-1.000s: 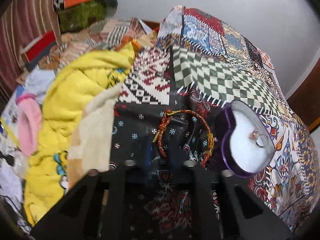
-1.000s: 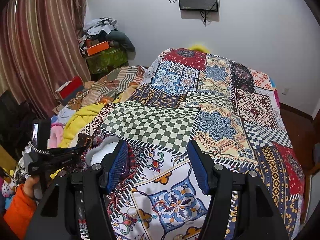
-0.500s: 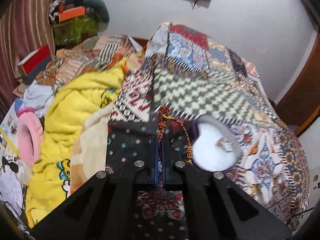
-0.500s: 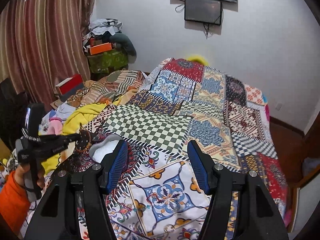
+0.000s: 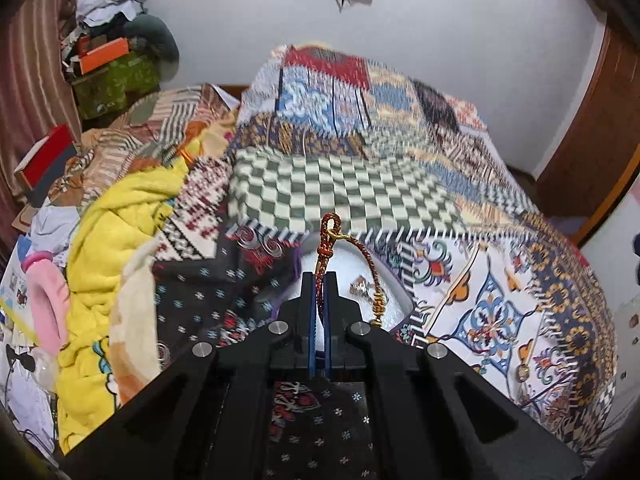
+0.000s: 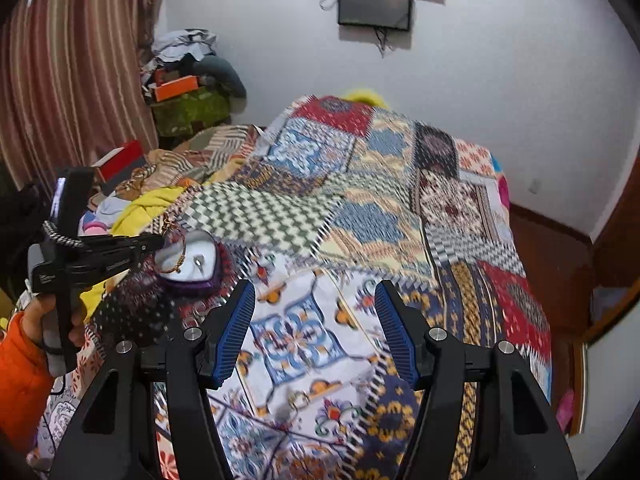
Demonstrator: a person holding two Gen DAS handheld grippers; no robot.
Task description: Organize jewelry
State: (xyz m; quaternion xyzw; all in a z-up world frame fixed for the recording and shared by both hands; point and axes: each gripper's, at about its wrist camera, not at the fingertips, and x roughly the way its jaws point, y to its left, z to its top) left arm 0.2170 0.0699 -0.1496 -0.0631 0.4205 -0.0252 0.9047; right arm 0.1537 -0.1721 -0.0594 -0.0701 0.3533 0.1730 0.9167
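Observation:
My left gripper (image 5: pixel 320 280) is shut on a red-and-gold braided bracelet (image 5: pixel 370 264). The bracelet loops up past the fingertips and hangs down on the right. Beneath it sits a heart-shaped purple box (image 5: pixel 394 284) with white lining, and a silver ring (image 5: pixel 360 286) stands in that lining. In the right wrist view the left gripper (image 6: pixel 158 242) holds the bracelet (image 6: pixel 178 250) just above the box (image 6: pixel 192 276), where the ring (image 6: pixel 199 262) shows. My right gripper (image 6: pixel 316 328) stands open over the patchwork bedspread (image 6: pixel 380 220), nothing between its blue pads. A small ring (image 6: pixel 298 400) lies on the bedspread under it.
A yellow blanket (image 5: pixel 116 232) and a pink item (image 5: pixel 46 300) pile up left of the bed. Boxes and clothes (image 5: pixel 112 64) stack by the striped curtain. A hand in an orange sleeve (image 6: pixel 20 364) holds the left gripper. A small trinket (image 5: pixel 522 372) lies on the bedspread's right side.
The left gripper shut on the bracelet, lifted it off the dark cloth and carried it right, over the heart box. The right gripper stayed open.

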